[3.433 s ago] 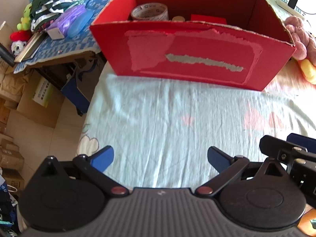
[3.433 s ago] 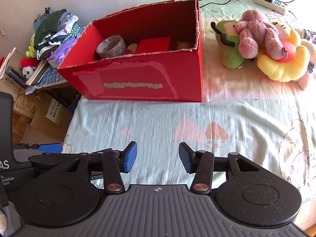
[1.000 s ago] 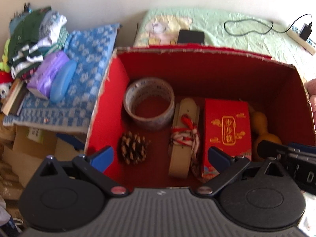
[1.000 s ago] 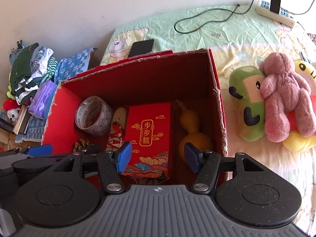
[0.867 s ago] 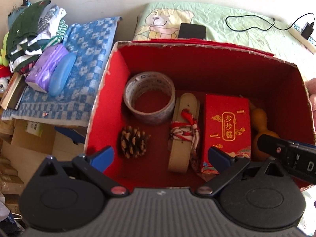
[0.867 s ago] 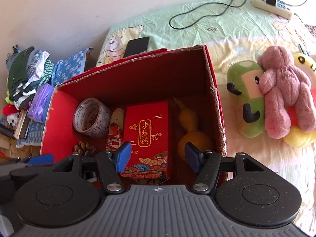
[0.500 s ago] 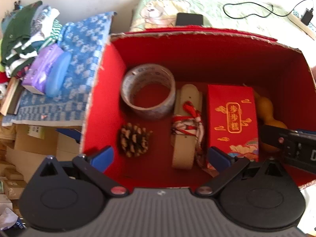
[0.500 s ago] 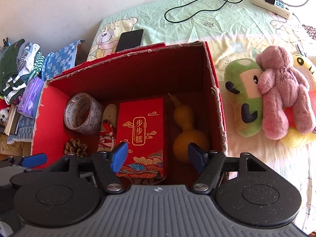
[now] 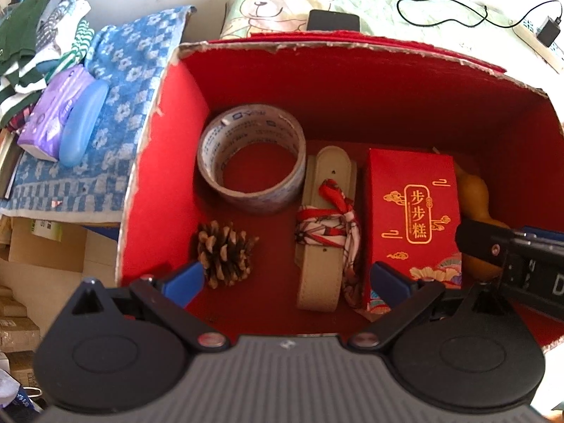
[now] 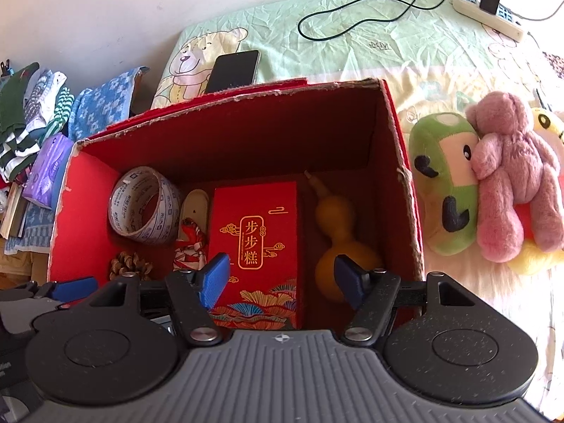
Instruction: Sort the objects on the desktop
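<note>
— Two tongs, ours, hang over the red box (image 10: 405, 190) on the bed: left tongs (image 9: 287, 280) and right tongs (image 10: 282, 278) both gape wide, gripping nothing.

— We see the gift box (image 10: 257, 246) mid-floor, gourd (image 10: 338, 246) toward the box's right wall, tape roll (image 9: 252, 164) at its left wall.

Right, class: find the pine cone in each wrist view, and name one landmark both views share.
Left wrist view: the pine cone lies lower left on the box floor, below the tape roll.
Right wrist view: the pine cone sits far left, partly hidden by the tool.
Shared landmark: the tape roll.
</note>
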`<act>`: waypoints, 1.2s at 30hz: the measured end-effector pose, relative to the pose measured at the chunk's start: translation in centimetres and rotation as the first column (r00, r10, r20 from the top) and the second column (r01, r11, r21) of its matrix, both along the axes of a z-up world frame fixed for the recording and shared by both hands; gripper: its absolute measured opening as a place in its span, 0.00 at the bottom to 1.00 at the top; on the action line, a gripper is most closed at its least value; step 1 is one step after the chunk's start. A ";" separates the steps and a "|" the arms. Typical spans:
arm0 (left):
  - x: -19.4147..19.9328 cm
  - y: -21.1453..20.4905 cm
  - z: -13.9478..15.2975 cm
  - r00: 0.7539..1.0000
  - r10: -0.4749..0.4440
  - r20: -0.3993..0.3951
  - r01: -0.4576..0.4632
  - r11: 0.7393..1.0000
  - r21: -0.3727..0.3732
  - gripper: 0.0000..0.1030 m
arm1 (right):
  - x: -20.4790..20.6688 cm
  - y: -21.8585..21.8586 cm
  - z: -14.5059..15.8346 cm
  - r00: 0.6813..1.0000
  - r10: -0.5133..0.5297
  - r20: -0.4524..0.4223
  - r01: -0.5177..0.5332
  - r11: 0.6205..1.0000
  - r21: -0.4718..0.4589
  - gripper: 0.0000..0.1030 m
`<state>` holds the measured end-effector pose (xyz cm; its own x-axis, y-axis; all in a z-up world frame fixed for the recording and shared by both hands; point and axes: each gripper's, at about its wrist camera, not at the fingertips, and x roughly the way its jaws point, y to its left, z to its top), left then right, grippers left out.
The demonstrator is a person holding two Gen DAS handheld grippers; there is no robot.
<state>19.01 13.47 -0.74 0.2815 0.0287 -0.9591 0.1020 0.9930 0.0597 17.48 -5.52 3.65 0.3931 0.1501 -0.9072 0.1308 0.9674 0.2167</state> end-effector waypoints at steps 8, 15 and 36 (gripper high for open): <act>0.8 0.1 0.0 1.000 -0.019 0.012 0.019 1.000 0.005 0.97 | 1.0 0.5 -0.1 1.000 0.003 0.017 -0.002 0.999 -0.044 0.67; 1.1 0.5 0.4 0.999 -0.013 0.035 0.013 1.000 -0.006 0.97 | 1.1 0.8 -0.3 1.000 0.011 0.017 -0.009 0.996 -0.085 0.66; -1.1 0.8 0.9 0.992 -0.018 0.124 0.028 0.997 -0.078 0.98 | -0.4 0.3 -0.1 0.999 -0.026 0.033 0.029 0.995 -0.100 0.65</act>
